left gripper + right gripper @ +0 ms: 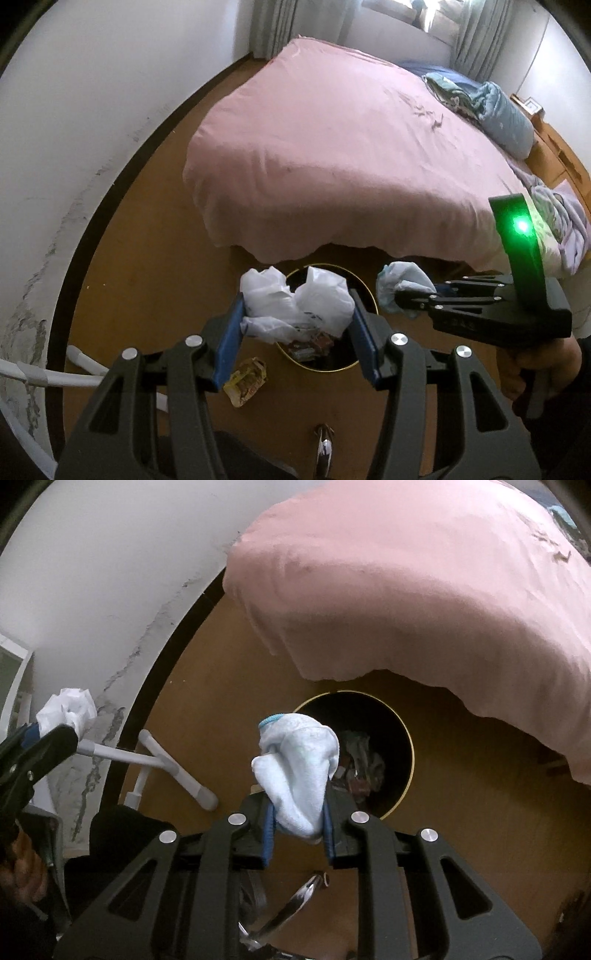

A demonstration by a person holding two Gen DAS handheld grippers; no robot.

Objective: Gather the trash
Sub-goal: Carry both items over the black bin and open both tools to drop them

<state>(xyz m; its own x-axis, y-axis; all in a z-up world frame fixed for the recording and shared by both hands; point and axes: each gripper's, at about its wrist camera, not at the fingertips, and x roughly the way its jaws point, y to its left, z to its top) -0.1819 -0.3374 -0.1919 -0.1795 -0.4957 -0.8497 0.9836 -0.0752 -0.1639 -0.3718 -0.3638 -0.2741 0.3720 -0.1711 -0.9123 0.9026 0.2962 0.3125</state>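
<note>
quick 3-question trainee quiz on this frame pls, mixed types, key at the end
1. True or false: the left gripper holds a white plastic bag above the black bin.
2. What does the right gripper hold? A) a light blue sock B) a bottle C) a spoon
3. Fill in: the yellow wrapper lies on the ____ beside the bin.

Key
1. True: the bag sits between the blue pads, over the bin's mouth.
2. A: the sock is clamped between the pads.
3. Floor, outside the bin, not yet collected.
</note>
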